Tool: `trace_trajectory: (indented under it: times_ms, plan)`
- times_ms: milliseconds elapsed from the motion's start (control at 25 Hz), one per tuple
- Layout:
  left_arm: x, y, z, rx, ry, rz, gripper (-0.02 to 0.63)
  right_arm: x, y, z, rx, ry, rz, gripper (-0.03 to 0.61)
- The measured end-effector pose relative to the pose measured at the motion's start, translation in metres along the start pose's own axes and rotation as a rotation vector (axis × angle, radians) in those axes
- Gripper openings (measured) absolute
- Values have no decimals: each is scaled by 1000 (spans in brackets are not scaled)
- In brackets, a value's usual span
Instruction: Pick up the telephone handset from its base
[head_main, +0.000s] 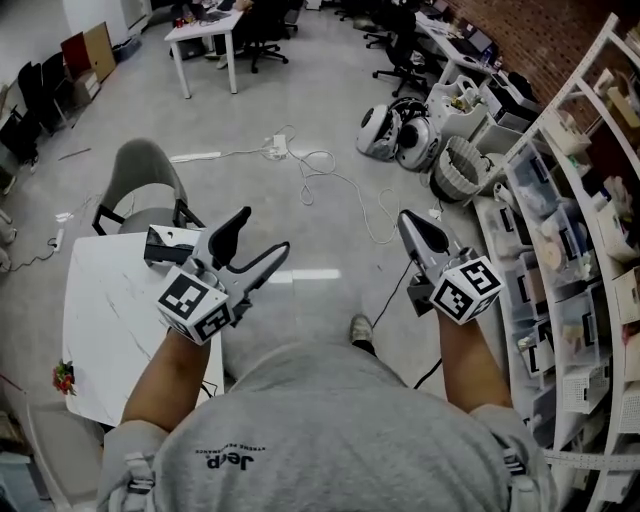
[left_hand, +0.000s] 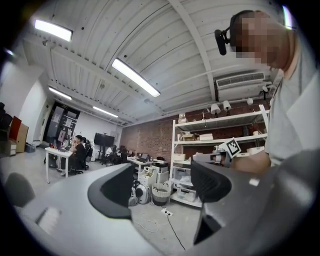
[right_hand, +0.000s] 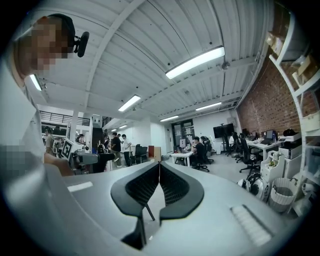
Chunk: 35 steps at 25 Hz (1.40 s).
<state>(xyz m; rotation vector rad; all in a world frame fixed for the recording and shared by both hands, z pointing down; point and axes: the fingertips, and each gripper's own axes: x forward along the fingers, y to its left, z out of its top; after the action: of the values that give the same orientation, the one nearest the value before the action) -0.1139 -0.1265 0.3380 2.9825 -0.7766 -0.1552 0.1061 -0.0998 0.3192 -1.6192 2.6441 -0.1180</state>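
Head view shows the left tool (head_main: 265, 230) spread wide and empty, the right tool (head_main: 408, 218) pressed shut on nothing.

Matt grey plastic left gripper (head_main: 264, 230); smooth white table (head_main: 110, 320); rough brick wall (head_main: 560, 40).

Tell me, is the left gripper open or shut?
Open. In its own view, the left gripper has its jaws wide apart, with nothing held between them.
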Motion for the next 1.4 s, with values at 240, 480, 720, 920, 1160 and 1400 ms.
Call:
trace_trajectory:
  times_ms: [240, 480, 720, 920, 1160, 1400]
  plan:
    - [48, 33, -10, -18, 15, 31, 400, 46, -53, -5, 27, 10, 38, 6]
    - [118, 65, -23, -10, 30, 91, 400, 100, -126, -8, 38, 1, 120, 6]
    - [215, 94, -30, -13, 19, 186, 400, 144, -214, -3, 8, 27, 221, 6]
    - [265, 124, -34, -33, 17, 226, 400, 179, -259, 3, -23, 32, 257, 6]
    - [285, 163, -43, -20, 49, 193, 400, 214, -271, -3, -24, 40, 238, 6]
    - [285, 196, -50, -11, 90, 126, 400, 244, -266, -14, -62, 91, 163, 6]
